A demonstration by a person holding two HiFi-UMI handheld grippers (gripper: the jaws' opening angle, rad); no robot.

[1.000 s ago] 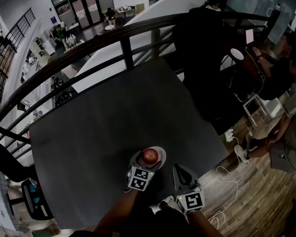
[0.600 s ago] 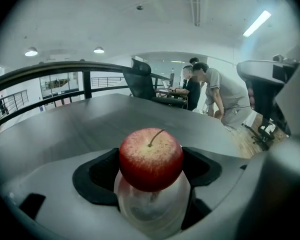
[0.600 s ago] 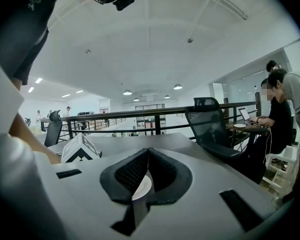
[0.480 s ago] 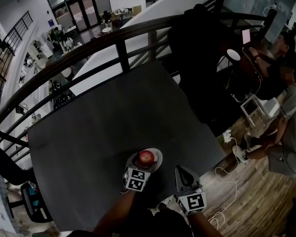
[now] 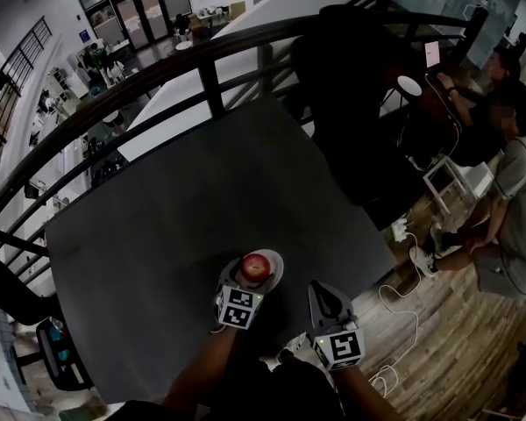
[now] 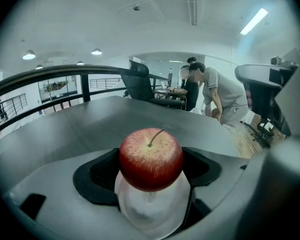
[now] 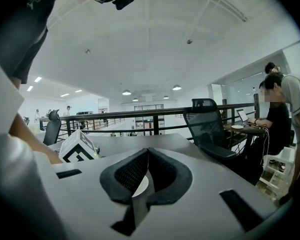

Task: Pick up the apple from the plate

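A red apple sits on a small white plate near the front edge of the dark table. My left gripper reaches in from the near side. Its black pads stand on either side of the apple and press against it. I cannot tell whether the apple still rests on the plate. My right gripper hangs to the right of the plate, shut with nothing held. A sliver of the plate shows through its pads.
A black railing runs along the table's far side. To the right are an office chair, seated people and a white cable on the wooden floor. The table's right edge is close to the plate.
The head view has drifted slightly. The left gripper stays around the apple in the same place, and the right gripper stays beside it.
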